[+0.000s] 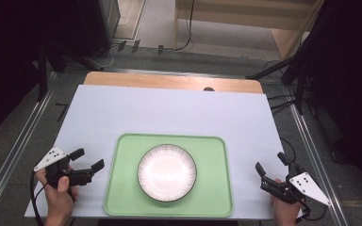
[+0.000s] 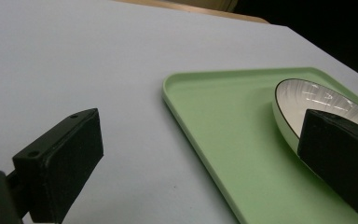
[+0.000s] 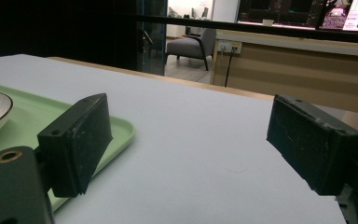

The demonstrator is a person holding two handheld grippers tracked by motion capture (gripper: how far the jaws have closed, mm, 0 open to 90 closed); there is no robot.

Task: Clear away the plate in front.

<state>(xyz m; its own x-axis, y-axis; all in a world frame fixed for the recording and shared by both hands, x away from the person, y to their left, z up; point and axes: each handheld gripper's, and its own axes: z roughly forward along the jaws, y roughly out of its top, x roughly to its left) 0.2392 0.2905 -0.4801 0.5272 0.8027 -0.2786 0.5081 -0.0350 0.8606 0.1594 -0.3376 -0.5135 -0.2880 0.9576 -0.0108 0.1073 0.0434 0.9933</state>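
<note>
White surface [image 1: 169,113], green tray [image 1: 122,188] at its near-centre edge, white plate [image 1: 167,172] centred on the tray. Left claw [image 1: 86,158] just left of tray, jaws apart, empty. Right claw [image 1: 269,163] at surface's right edge, jaws apart, empty.

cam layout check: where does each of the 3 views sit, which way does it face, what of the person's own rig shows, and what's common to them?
High view: above the person's side, facing forward and down on the table; both hands, left gripper and right gripper show.
Left gripper view: on the left gripper, facing the green tray and white plate; jaws apart.
Right gripper view: on the right gripper, facing across the table to a room; jaws apart.
Shared: tray and plate.
</note>
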